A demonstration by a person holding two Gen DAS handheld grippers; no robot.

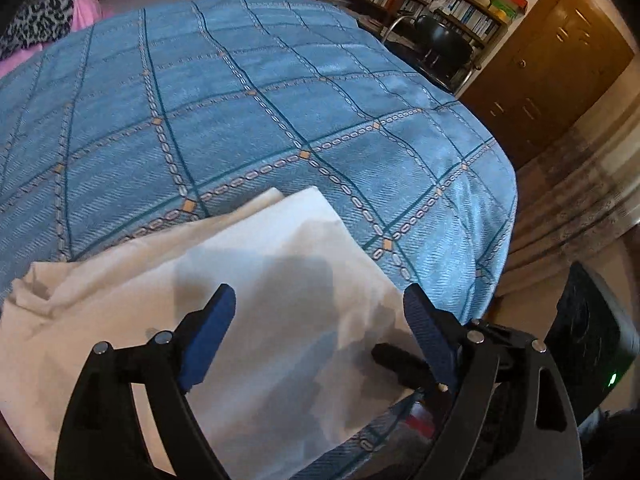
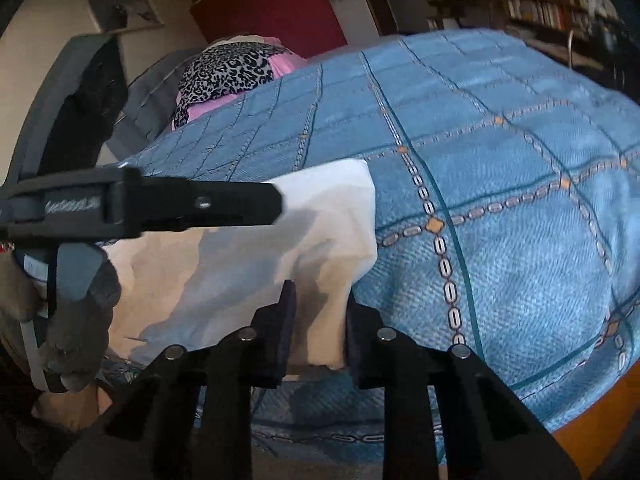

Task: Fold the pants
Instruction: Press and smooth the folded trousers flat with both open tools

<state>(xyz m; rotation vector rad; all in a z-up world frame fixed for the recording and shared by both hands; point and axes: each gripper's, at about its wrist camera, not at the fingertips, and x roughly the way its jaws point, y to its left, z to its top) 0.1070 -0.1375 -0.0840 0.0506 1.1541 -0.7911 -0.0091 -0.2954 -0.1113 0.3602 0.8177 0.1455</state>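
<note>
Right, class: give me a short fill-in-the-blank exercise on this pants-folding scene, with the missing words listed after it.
1. The white pants lie on a ____ checked bedspread.
2. The left gripper hangs over the pants with its jaws ____.
3. The right gripper has the near edge of the ____ between its fingers.
4. Behind the bed, a leopard-print cloth lies on something ____.

Missing words: blue; open; pants; pink

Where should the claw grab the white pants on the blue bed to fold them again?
Probably the near edge of the white pants, coming from the bed's front side. That edge hangs loose toward the blue bedspread's rim, so fingers can slip above and below it. The right claw already has it between its fingers. The far corner lies flat, harder to pinch. The left claw hovers open above.
</note>
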